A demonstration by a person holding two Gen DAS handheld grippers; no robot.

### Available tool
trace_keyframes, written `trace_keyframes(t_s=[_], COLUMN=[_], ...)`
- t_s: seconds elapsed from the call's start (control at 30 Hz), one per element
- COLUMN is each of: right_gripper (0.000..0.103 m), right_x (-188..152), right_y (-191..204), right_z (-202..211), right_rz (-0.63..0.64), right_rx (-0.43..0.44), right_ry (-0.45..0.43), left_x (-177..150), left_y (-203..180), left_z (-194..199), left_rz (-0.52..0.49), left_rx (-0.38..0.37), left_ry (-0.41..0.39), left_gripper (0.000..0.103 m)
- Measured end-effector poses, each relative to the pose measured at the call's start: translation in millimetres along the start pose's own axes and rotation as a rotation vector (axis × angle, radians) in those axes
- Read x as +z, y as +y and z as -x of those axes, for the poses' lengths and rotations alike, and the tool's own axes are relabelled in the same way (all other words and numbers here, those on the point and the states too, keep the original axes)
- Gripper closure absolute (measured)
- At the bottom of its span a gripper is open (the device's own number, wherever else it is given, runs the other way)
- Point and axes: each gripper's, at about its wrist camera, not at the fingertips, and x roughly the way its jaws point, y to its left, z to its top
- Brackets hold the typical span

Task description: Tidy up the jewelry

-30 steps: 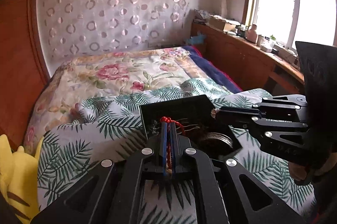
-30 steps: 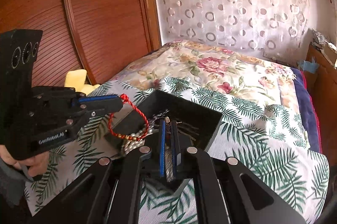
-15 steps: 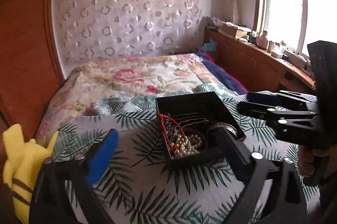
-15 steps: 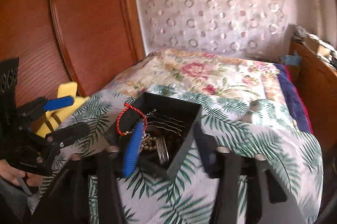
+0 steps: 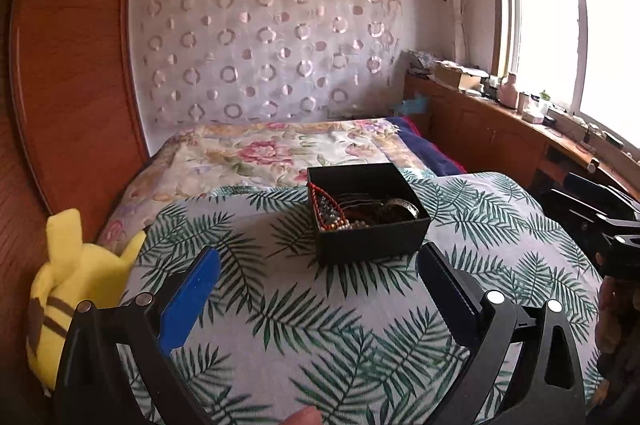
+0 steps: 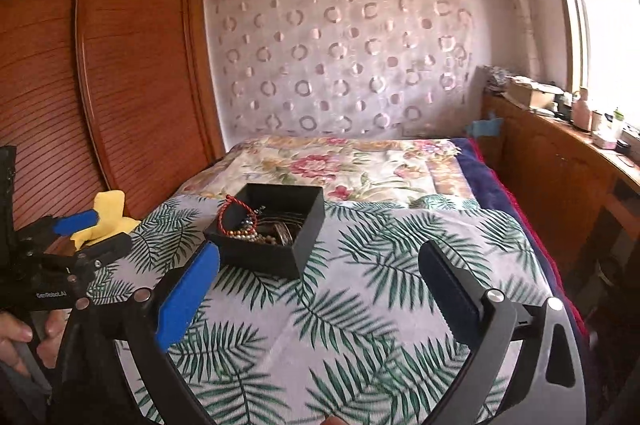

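The black box [image 5: 368, 221] stands on the bed, on the blanket with green palm leaves [image 5: 280, 305], and its top is open. Inside it lie the jewelry pieces: a red cord bracelet [image 5: 325, 203] leans on the left wall of the box, a string of pearl beads [image 6: 245, 234] lies at the front, and some darker bangles [image 5: 394, 209] fill the right part. The thin chains in the back of the box are too small to tell apart.

The left gripper [image 5: 318, 271] is in front of the box and apart from it; its jaws stand wide apart and nothing is between them, only the blanket shows there. The right gripper [image 6: 320, 261] is also in front of the box, a little to the right of it; its jaws are opening, already far apart, and no thing is between them. In the right wrist view a hand [image 6: 16, 335] holds the handle of the left gripper at the left edge.

A yellow plush toy [image 5: 76, 285] lies at the left side of the bed, beside the brown wooden wardrobe [image 6: 120, 85]. Behind the leaf blanket there is a quilt with flowers [image 5: 272, 153]
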Motion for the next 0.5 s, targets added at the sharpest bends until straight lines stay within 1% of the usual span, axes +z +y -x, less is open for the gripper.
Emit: trace_keyframes(t_s=[0.13,0.23,0.33,0.5], right_gripper=[0.003,0.003,0.003,0.003], right_x=[-6.2,-9.7,-11.6,-14.9], right_y=[0.2,1.4,4.5,9.7], right_z=[8.5,15.0,19.4,21.8], right_rz=[-0.005,-0.008,-0.002,0.004], right_rx=[-0.003,-0.006,-0.015,-0.026], right_ry=[-0.008,-0.015,-0.021,-0.023], left_x=[-6.5,-11.7,-11.2,-11.0], left_y=[-0.5,-2.4,-3.4,-2.3], left_z=[10.4,16.5,19.3,23.3], left_rz=[0.011,0.001,-0.004,0.002], left_rx=[-0.006,0.005,0.001,0.016], left_ry=[0.001,-0.004,-0.009,-0.019], left_gripper=[0.008,0.008,0.008,0.008])
